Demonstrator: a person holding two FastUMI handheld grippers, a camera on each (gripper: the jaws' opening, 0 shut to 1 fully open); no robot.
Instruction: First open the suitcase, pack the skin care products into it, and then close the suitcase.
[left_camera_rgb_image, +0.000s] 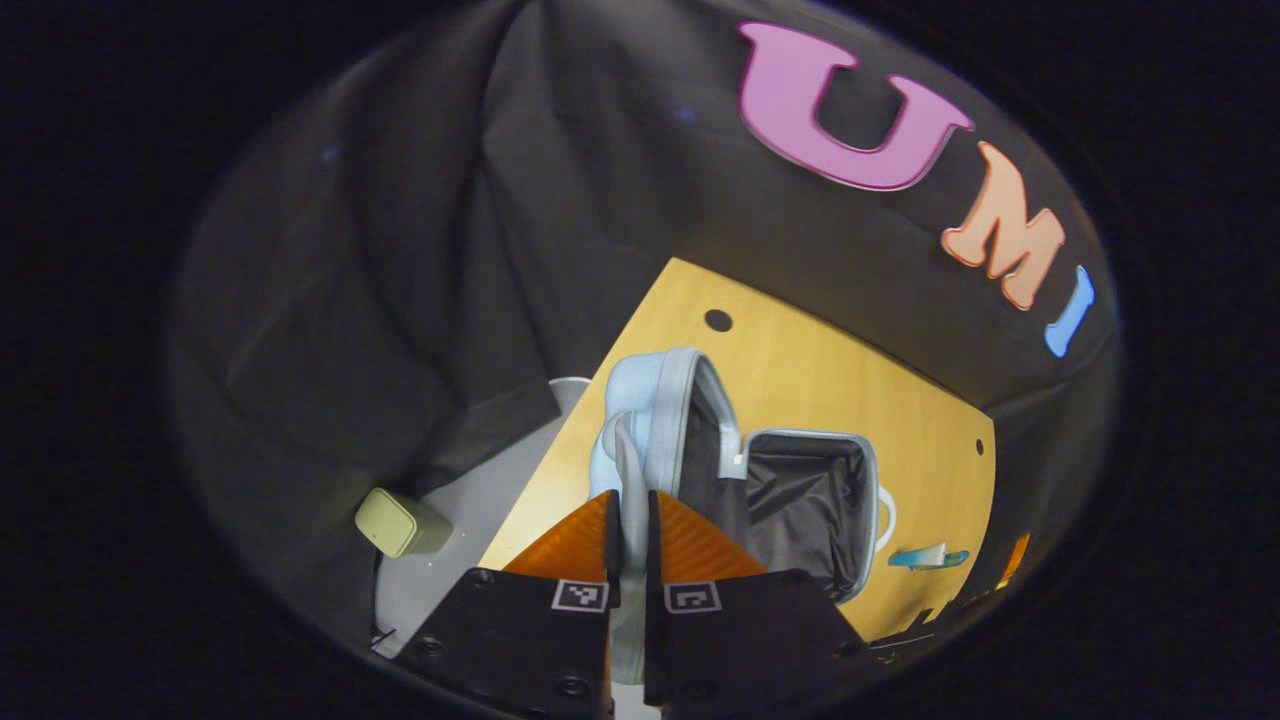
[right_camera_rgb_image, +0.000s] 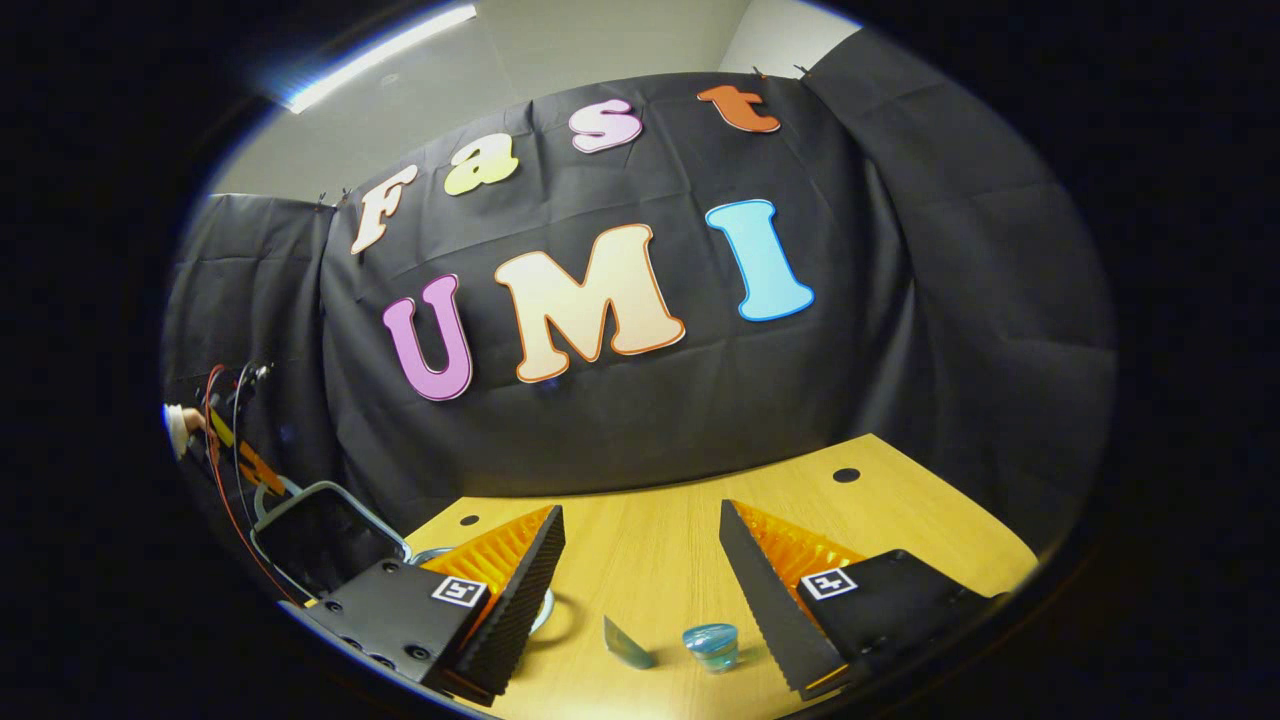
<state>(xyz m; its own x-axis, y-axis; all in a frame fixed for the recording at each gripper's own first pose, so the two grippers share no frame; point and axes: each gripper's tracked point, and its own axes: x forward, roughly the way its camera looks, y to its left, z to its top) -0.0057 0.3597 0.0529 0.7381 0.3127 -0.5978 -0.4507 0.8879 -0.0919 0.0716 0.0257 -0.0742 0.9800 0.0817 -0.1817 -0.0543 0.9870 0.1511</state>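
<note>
On the table (right_camera_rgb_image: 650, 560) the suitcase (left_camera_rgb_image: 790, 500) sits open, my left gripper (left_camera_rgb_image: 630, 520) pinched narrow on its lid handle (left_camera_rgb_image: 628, 470). Right gripper (right_camera_rgb_image: 640, 590) hangs wide above a small jar (right_camera_rgb_image: 712, 643). I'd drop straight down and squeeze the jar's middle gently.

We are seeing the left tool (left_camera_rgb_image: 630, 520) hiding the suitcase (left_camera_rgb_image: 800, 500) lid's lower edge, and the products (left_camera_rgb_image: 928, 558) beyond are blurring.

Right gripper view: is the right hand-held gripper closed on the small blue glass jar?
No, the right hand-held gripper stands wide open above the wooden table, with the small blue glass jar lying untouched between its fingers.
</note>
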